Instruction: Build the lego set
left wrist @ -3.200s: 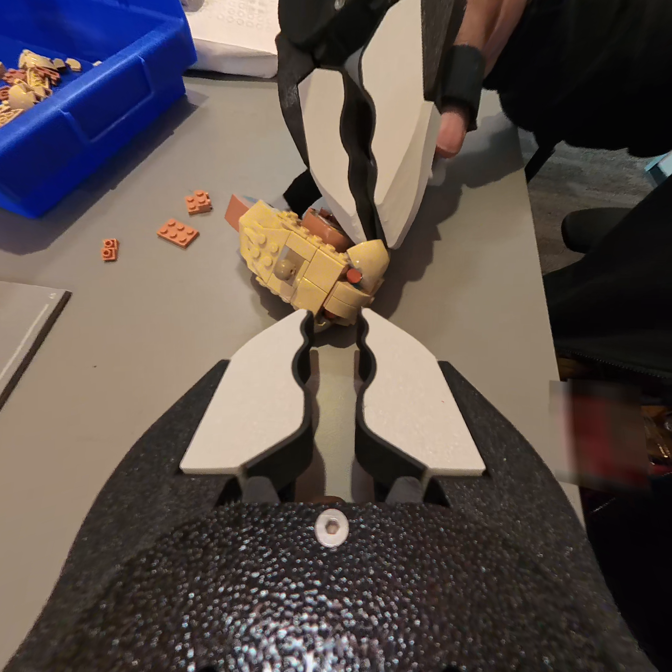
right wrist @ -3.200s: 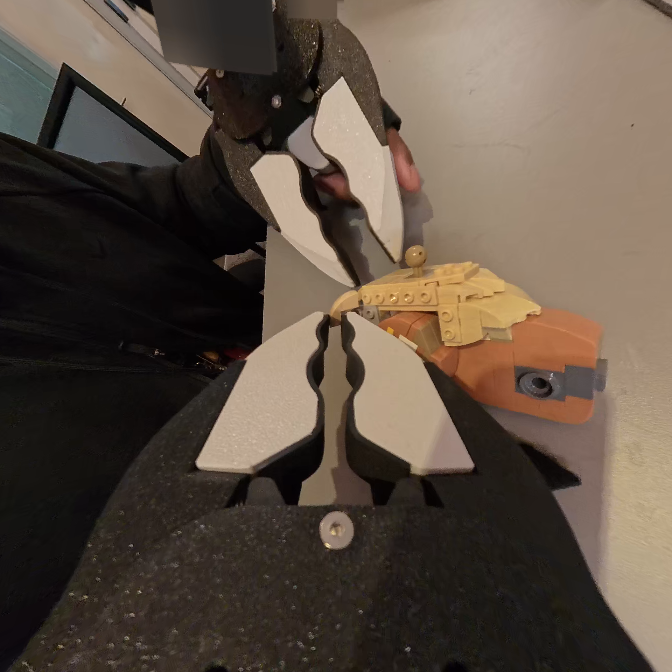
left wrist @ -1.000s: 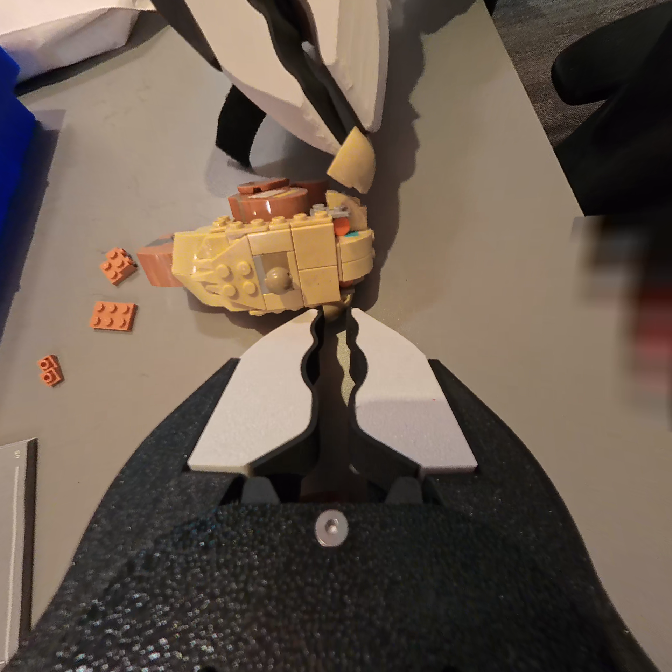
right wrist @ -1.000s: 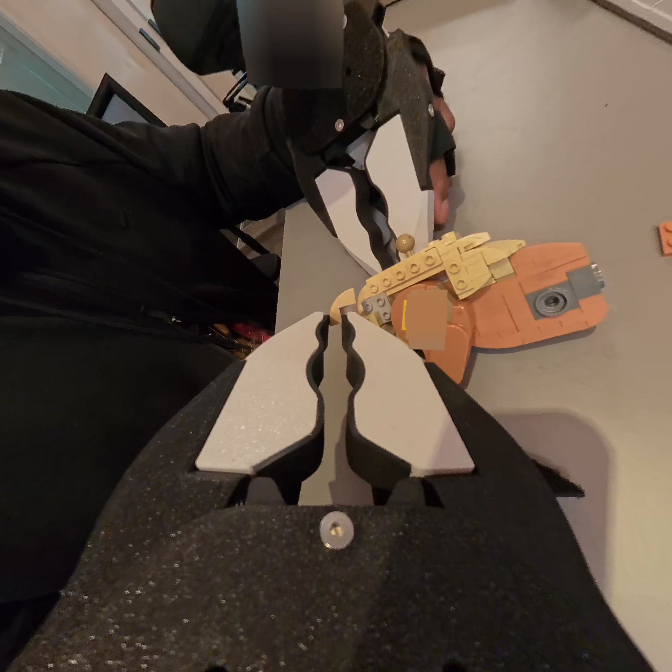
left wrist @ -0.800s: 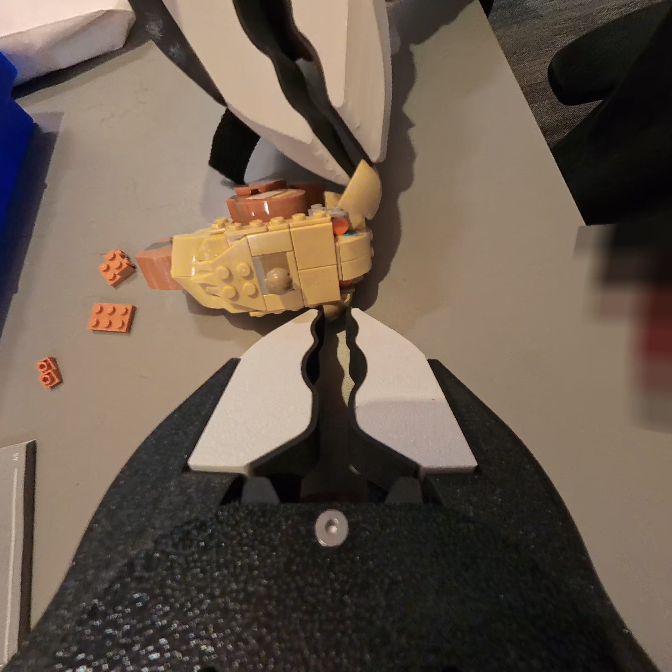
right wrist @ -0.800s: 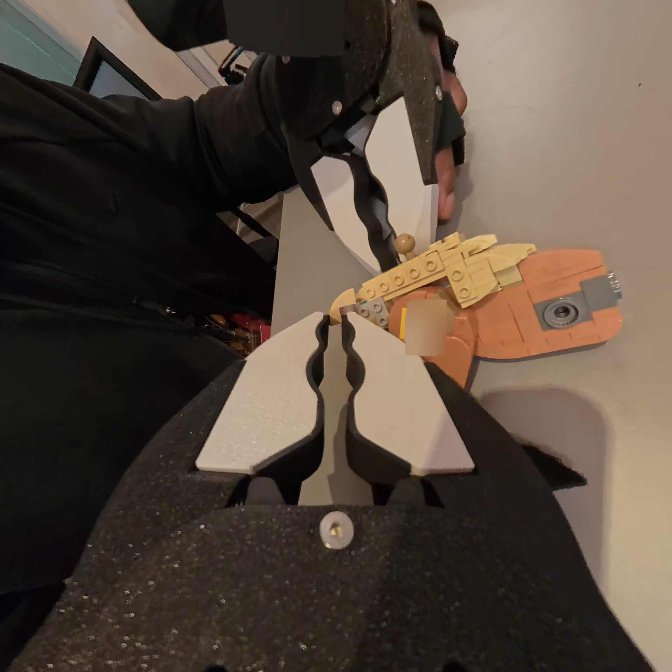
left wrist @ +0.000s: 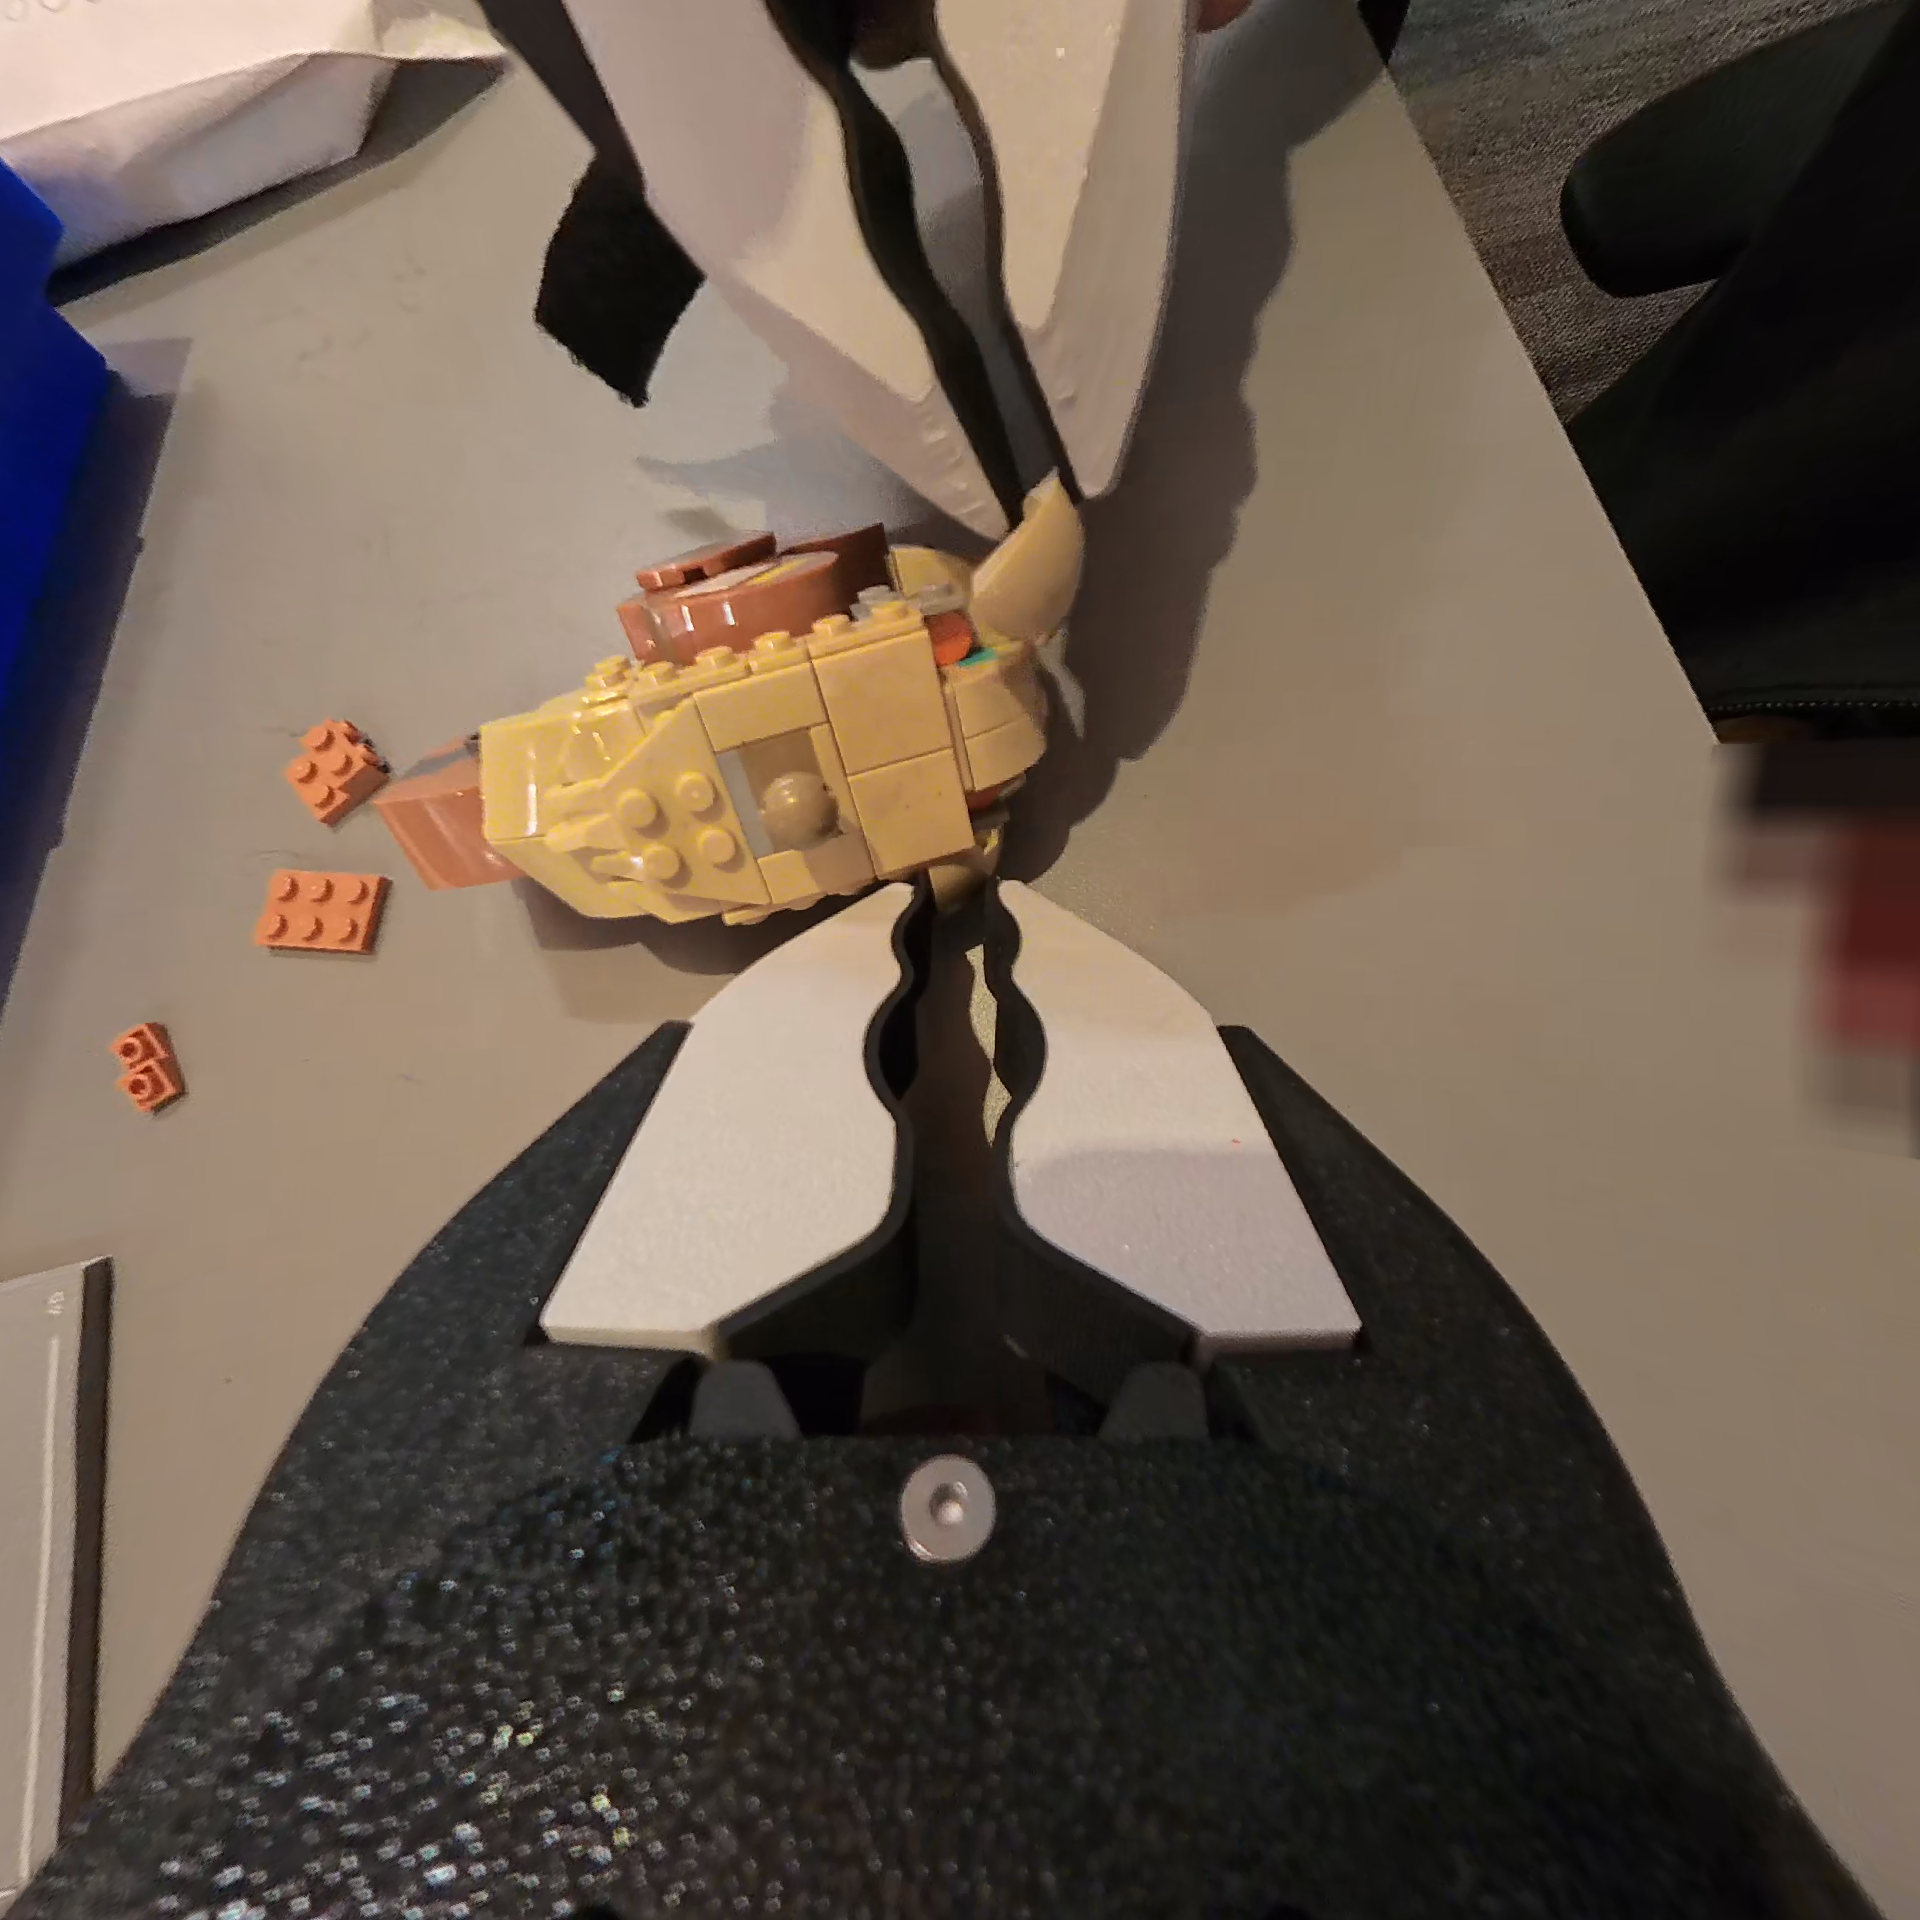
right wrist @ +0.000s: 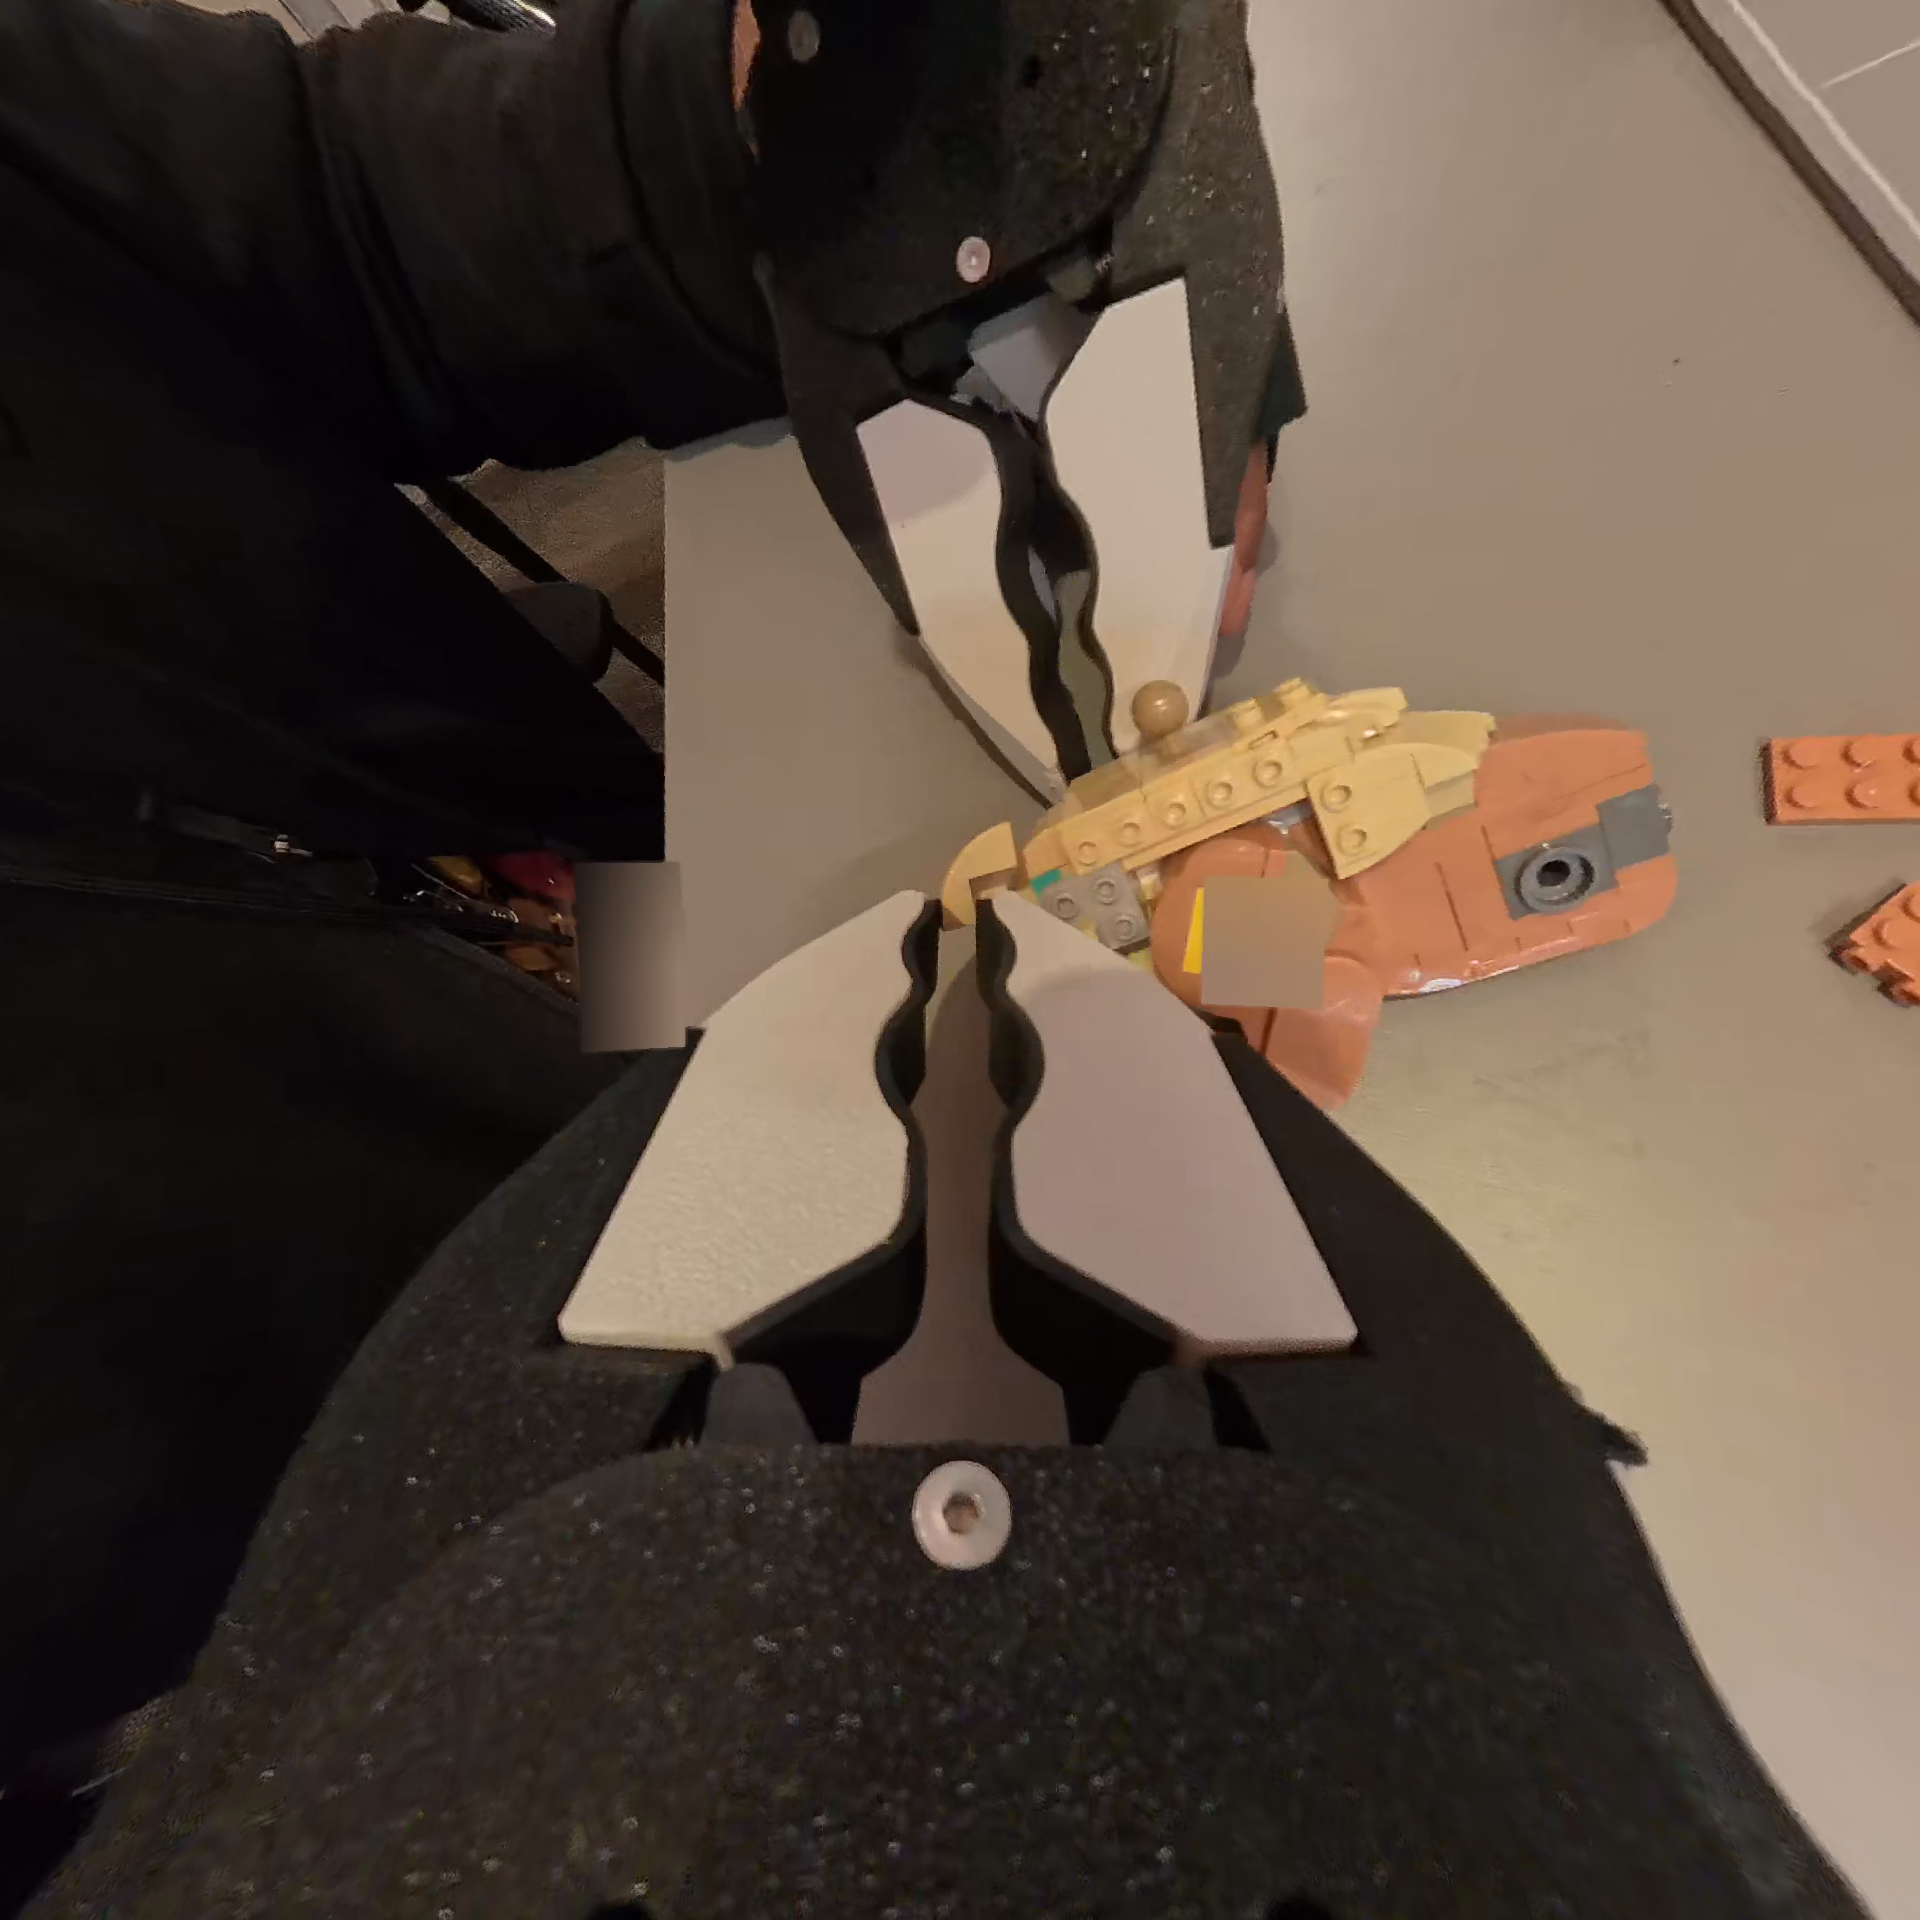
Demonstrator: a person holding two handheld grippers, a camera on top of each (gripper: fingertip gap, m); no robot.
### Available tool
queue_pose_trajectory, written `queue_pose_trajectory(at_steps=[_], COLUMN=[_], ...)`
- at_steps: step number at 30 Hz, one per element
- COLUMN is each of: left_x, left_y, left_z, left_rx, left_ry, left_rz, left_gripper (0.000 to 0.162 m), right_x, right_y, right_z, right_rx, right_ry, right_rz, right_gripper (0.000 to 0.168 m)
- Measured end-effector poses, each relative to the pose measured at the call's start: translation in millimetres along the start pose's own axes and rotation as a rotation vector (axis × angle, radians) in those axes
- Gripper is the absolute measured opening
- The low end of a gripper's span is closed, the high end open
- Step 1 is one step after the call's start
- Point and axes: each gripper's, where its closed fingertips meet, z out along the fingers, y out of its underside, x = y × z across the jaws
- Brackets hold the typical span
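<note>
A tan and brown lego model (left wrist: pixel 769 769) lies on its side on the grey table (left wrist: pixel 1299 935). My left gripper (left wrist: pixel 956 896) is shut on a small tan part at the model's near edge. My right gripper (right wrist: pixel 961 914) is shut on a tan curved piece (right wrist: pixel 982 857) and holds it against the model's end. In the left wrist view the right gripper (left wrist: pixel 1044 488) comes down from the top, with the curved piece (left wrist: pixel 1029 571) touching the model's right end. In the right wrist view the model (right wrist: pixel 1455 873) shows its brown side, and the left gripper (right wrist: pixel 1075 764) grips its tan top edge.
Three loose orange plates (left wrist: pixel 332 769) (left wrist: pixel 320 912) (left wrist: pixel 148 1065) lie left of the model. A blue bin (left wrist: pixel 42 520) and white paper (left wrist: pixel 208 83) are at the far left. A grey flat sheet (left wrist: pixel 42 1507) lies near left. The table's edge runs along the right. Across from one pair of fingers to the other is roughly 6 cm.
The right gripper has brought the curved piece down from just above the model onto its right end. The model has turned since 3.2 s ago. The left gripper keeps its hold.
</note>
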Motion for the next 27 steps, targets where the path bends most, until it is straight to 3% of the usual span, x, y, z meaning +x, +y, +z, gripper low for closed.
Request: queue_pose_trajectory(at_steps=[9,17,27], left_x=[2,26,23], left_y=[-7,-54,-69], left_z=[-15,-21,-17], left_rx=[0.095,0.319,0.400], left_ry=[-0.010,0.099,0.099], left_rz=[-0.040,-0.067,-0.209], left_gripper=[0.014,0.019,0.011], right_x=[-5,-20,-19], right_y=[-4,-16,-13], right_z=[-10,-18,-11], right_rx=[0.169,0.314,0.290], right_ry=[-0.134,-0.354,-0.360], right_rz=[0.071,0.101,0.102], right_gripper=[0.006,0.006,0.007])
